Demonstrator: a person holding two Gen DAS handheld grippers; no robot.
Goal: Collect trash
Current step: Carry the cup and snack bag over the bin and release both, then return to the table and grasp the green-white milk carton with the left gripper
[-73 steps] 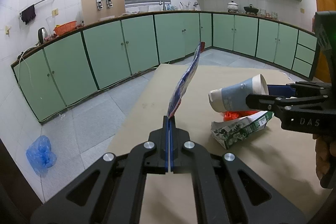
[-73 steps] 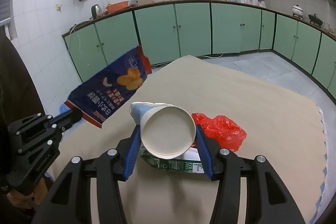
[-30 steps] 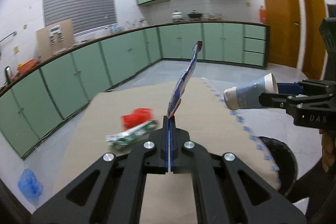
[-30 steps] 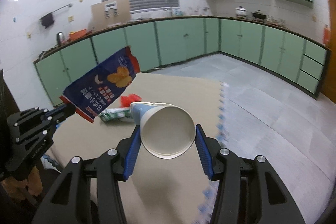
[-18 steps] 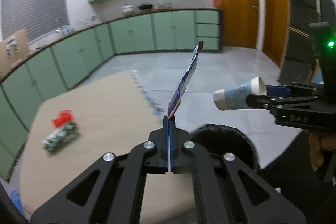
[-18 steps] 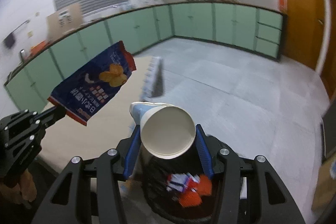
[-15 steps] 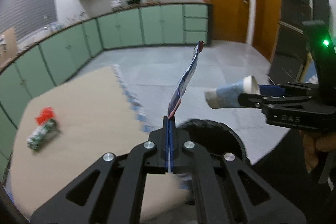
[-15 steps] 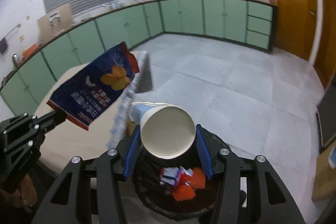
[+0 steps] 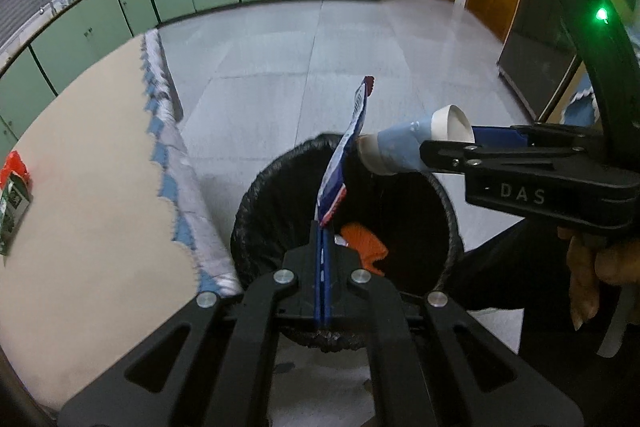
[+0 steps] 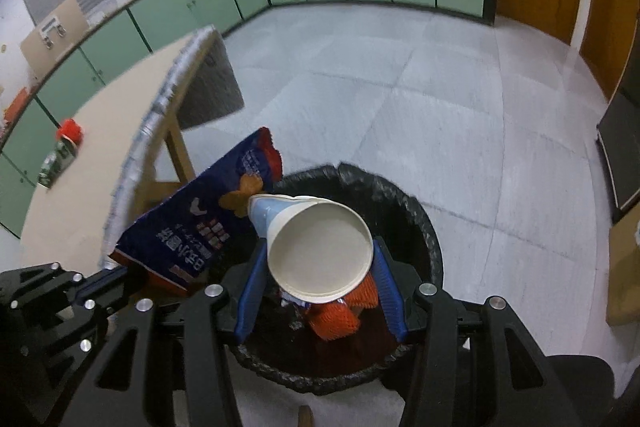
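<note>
Both your claws have swung from the beige counter (image 9: 92, 195) to hang over the black-lined round bin (image 10: 424, 223): your left claw (image 9: 322, 247) pinches the flat blue snack wrapper (image 10: 200, 227), your right claw (image 10: 320, 291) clamps the blue-and-white paper cup (image 10: 316, 251). Release looks next; a green carton (image 10: 56, 159) remains far left.

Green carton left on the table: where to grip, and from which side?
Judging loosely: the green carton lies flat on the table, its far end against red trash. Come from above and close across its narrow width mid-body; its faces are too blurred to say more.
</note>
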